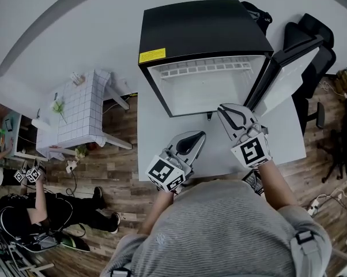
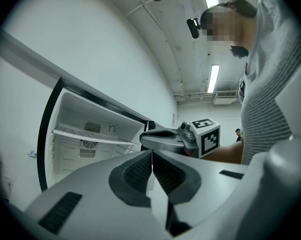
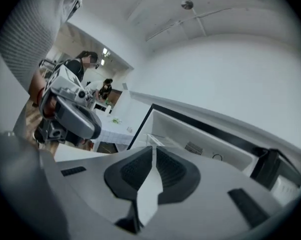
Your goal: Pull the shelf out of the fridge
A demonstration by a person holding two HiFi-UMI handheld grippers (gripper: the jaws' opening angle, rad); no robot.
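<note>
The fridge (image 1: 202,33) is found opened, yet the shelf (image 2: 90,137) is not pulled out (left gripper (image 1: 192,139) and right gripper (image 1: 227,113) are held closed on nothing, short of it)

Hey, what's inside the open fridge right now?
Inside the fridge, one shelf spans the upper part, with vent grilles and a round dial on the back wall. No food shows. The bottom of the compartment is covered by the left gripper.

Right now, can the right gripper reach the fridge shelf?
Probably yes: the door stands open and nothing lies between the right gripper and the shelf, though its jaws are shut.
</note>
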